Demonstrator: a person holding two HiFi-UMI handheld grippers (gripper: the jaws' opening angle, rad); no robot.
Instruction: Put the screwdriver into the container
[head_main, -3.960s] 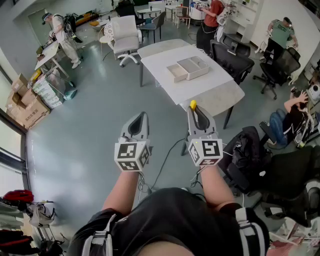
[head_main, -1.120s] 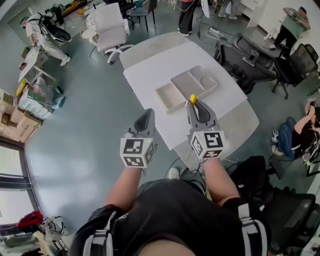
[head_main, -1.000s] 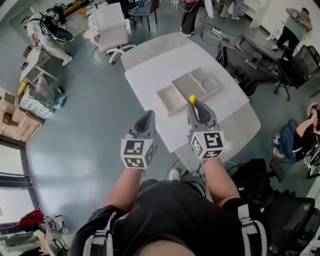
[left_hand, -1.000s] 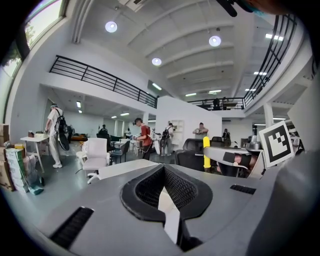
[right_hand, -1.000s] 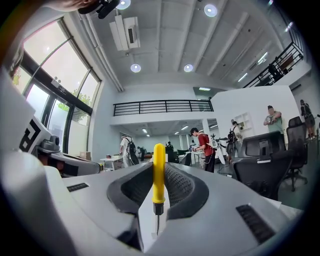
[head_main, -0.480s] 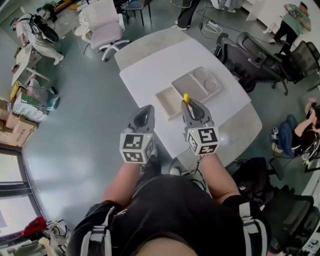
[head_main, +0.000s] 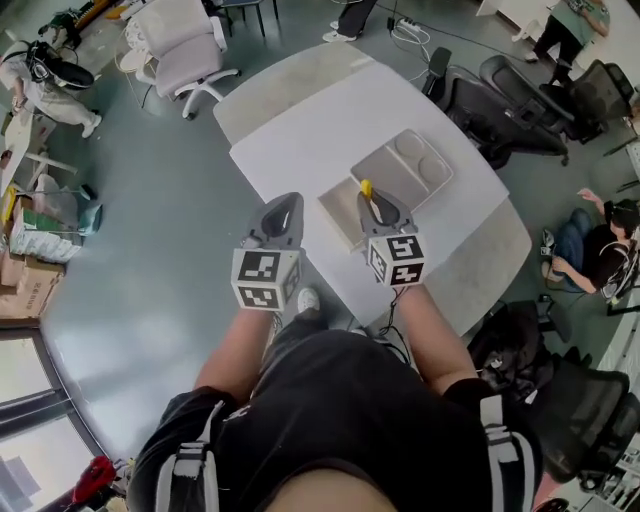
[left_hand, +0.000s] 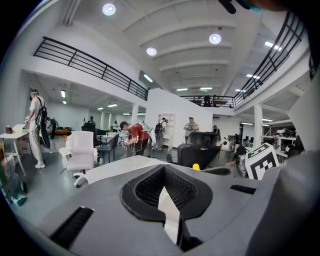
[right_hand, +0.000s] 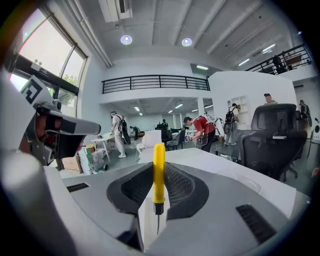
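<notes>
A yellow-handled screwdriver (head_main: 366, 189) stands clamped in my right gripper (head_main: 370, 200), handle outward; in the right gripper view the screwdriver (right_hand: 159, 172) rises between the pads, thin shaft down. That gripper's tip hangs over the shallow beige container (head_main: 341, 212), which sits on the white table (head_main: 300, 135) beside a grey divided tray (head_main: 406, 170). My left gripper (head_main: 283, 212) is shut and empty at the table's near edge, left of the container. In the left gripper view the left gripper (left_hand: 166, 197) holds nothing between its jaws.
Black office chairs (head_main: 505, 90) stand at the table's far right, a white chair (head_main: 185, 55) at the far left. A seated person (head_main: 600, 240) is at the right. A cable runs on the floor near my feet.
I have walked up to the table. Both grippers now reach over its near edge, and the right one with the screwdriver has come over the beige container.
</notes>
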